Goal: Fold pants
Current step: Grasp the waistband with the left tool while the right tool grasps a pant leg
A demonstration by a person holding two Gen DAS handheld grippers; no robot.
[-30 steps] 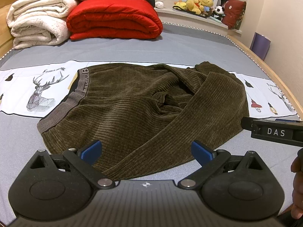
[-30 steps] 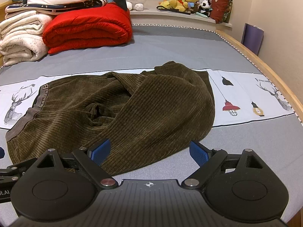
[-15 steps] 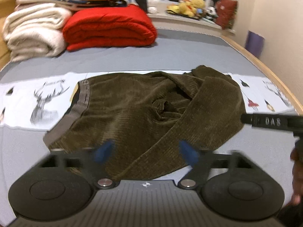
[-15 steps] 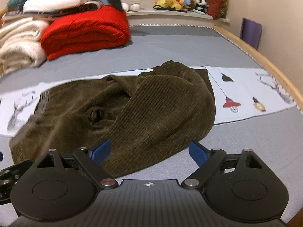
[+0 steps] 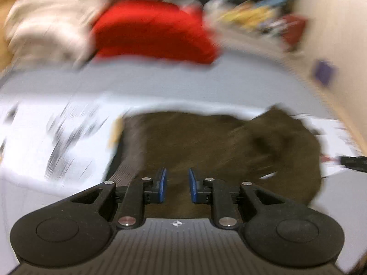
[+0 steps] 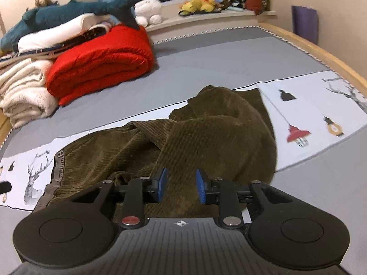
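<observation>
Rumpled pants [image 6: 206, 137] beneath both narrowing, still-gapped left tongs [image 5: 176, 184] and right tongs [image 6: 181, 184], nothing gripped

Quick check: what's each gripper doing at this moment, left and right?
Left gripper: closing over the pants, grip unclear.
Right gripper: closing, pants between its fingers.

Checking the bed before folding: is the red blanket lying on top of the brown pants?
No, the red blanket sits rolled up farther back on the bed, with bare grey sheet between it and the pants.
</observation>
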